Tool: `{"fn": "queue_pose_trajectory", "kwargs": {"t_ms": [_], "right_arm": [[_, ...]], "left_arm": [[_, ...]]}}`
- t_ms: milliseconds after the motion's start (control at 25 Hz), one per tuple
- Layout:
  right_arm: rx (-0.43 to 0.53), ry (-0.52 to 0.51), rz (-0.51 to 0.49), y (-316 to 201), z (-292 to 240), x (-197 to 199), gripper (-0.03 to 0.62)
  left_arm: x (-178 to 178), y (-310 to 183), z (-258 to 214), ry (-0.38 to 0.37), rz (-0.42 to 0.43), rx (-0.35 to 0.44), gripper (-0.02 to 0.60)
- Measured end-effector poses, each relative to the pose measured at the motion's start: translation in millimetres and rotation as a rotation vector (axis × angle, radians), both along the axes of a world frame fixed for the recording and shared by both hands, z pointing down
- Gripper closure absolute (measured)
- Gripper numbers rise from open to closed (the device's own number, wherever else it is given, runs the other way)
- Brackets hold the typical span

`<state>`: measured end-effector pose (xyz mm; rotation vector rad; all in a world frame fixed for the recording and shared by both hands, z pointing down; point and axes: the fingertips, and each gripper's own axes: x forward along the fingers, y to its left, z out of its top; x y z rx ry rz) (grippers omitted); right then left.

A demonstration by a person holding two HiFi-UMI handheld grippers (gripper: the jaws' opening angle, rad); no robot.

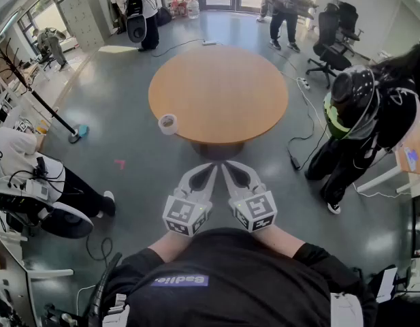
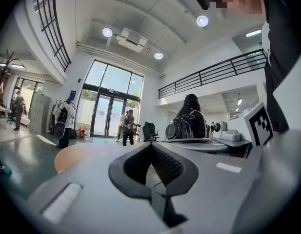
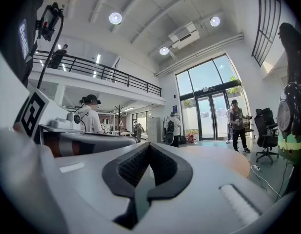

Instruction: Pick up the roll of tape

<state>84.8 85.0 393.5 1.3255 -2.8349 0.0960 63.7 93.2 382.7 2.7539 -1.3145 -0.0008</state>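
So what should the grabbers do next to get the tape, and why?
Probably reach the left gripper forward and to the left toward the roll of tape, opening its jaws on the way. The roll sits at the near left edge of the round table, on that gripper's side. Both it and the right gripper are shut, empty and short of the table.

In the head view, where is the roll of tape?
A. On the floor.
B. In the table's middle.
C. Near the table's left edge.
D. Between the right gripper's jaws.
C: the roll of tape lies on the round table, close to its left edge.
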Motion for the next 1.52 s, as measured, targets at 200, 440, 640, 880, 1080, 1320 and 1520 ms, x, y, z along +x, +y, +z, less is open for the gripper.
{"fn": "queue_pose_trajectory", "kwargs": {"t_ms": [200,440,640,880,1080,1320,1520], "right_arm": [[-0.003,0.002,0.002,3,1,4,0.592],[-0.005,0.007,0.006,9,-3,6,0.592],[-0.006,-0.018,0.005,9,-1,8,0.591],[-0.025,-0.040,0.020,8,5,11,0.589],[-0.034,-0.046,0.017,6,10,8,0.589],[-0.049,-0.058,0.010,2,15,32,0.589],[-0.057,-0.063,-0.020,-4,25,60,0.589]], "left_arm": [[4,3,1,-0.001,0.002,0.003,0.580],[6,9,-4,-0.001,0.010,-0.001,0.579],[6,9,1,0.005,0.009,-0.003,0.578],[3,9,6,0.004,0.005,-0.011,0.580],[0,6,12,0.001,-0.006,-0.025,0.578],[20,2,17,-0.004,-0.027,-0.039,0.578],[47,-2,25,-0.009,-0.064,-0.049,0.578]]}}
